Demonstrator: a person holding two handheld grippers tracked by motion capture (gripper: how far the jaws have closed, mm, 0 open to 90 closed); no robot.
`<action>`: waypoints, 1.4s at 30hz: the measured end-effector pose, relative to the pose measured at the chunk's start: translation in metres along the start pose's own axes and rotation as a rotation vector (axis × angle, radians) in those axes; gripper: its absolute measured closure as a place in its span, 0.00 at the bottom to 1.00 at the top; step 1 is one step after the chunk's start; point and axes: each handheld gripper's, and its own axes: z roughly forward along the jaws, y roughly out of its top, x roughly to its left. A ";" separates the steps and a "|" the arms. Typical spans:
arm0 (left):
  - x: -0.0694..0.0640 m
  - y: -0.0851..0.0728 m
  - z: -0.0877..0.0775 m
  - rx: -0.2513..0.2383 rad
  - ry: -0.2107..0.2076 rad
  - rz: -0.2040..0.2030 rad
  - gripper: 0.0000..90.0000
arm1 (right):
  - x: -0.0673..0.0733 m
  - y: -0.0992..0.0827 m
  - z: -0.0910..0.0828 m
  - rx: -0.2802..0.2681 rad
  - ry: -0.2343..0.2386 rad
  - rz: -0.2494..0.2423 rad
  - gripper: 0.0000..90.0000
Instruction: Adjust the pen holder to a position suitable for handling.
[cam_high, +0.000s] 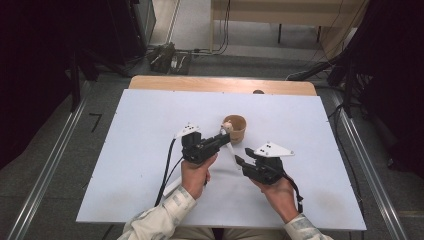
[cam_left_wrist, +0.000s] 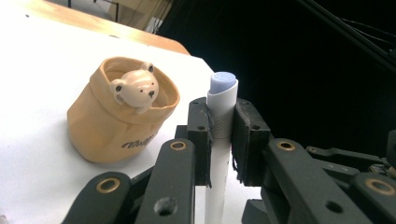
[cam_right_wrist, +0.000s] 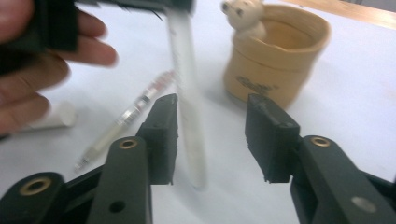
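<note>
Plainly, the thing in hand is a slim white plastic pen with a pale blue rounded end (cam_left_wrist: 222, 100), a light, stiff, smooth cylinder. The left gripper (cam_left_wrist: 222, 122) has its jaws pressed tight on the barrel just below that blue end, so the pen stands up between the pads and its long lower part hangs free. In the high view the left gripper (cam_high: 223, 137) holds it right beside the tan bucket-shaped holder with a small bear head on its rim (cam_high: 234, 128), which stands near the middle of the white table (cam_high: 125, 150).

The pen's glossy barrel will likely slip or swivel under a narrow pinch, so a hold near mid-length, square across the barrel, should steady it better than one at the tip. It is too light to strain a grip and hard enough not to crush.

The right gripper (cam_right_wrist: 211, 135) has its jaws spread, with the pen's lower barrel (cam_right_wrist: 189, 116) between them but not pressed.

The holder (cam_left_wrist: 122, 109) looks soft-walled, matte, with a folded lip and dark script on its side. A clear-barrelled pen (cam_right_wrist: 126, 119) and a short white cap-like cylinder (cam_right_wrist: 55, 116) lie flat on the table.
</note>
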 end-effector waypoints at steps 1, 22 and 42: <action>-0.001 0.000 0.000 -0.008 0.001 0.006 0.89 | -0.002 -0.002 -0.002 0.006 -0.008 0.002 0.55; -0.011 0.008 0.001 -0.133 -0.009 0.108 0.89 | -0.047 -0.042 -0.019 0.075 -0.121 0.027 0.45; -0.022 0.028 0.019 -0.189 0.030 0.197 0.89 | -0.049 -0.041 -0.016 0.082 -0.129 0.052 0.36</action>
